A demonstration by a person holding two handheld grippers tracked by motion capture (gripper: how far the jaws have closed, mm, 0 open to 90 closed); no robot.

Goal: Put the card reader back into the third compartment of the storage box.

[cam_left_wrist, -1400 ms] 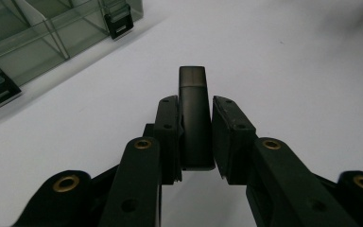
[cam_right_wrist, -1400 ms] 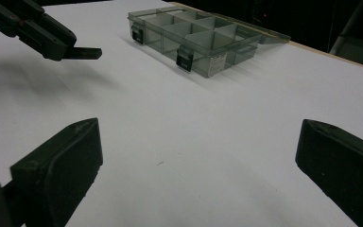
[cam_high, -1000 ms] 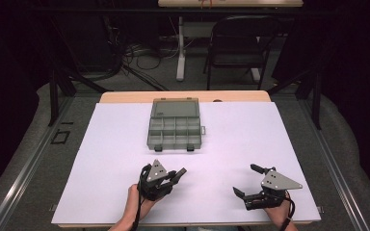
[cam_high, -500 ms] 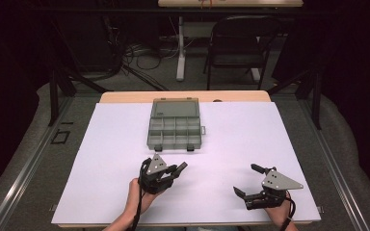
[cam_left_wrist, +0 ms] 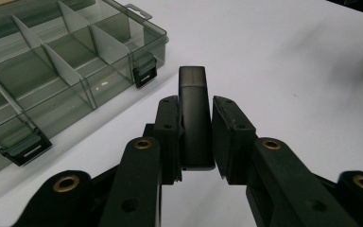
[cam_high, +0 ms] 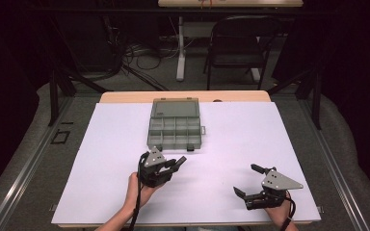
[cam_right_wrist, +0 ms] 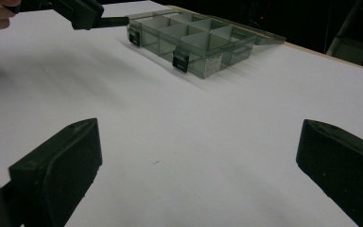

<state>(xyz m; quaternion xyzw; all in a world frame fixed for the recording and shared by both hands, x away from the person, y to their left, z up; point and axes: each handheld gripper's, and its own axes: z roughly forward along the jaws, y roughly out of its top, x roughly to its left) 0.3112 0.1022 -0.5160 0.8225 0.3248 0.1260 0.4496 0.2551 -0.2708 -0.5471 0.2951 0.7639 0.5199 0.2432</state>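
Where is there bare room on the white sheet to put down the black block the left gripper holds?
Bare white sheet runs between the organizer box and the right gripper, and again left of the box. The left gripper with its black block sits close to the box's latches, so that spot is tight.

No readable text, brand or number anywhere. Organizer box (cam_right_wrist: 198,45): pale sticker (cam_right_wrist: 213,67) on short end wall, just right of nearer latch; faint print on it, possibly small label lines, too blurred to read. Latch (cam_left_wrist: 26,150) at box's front edge: light strip across it, no letters discernible.
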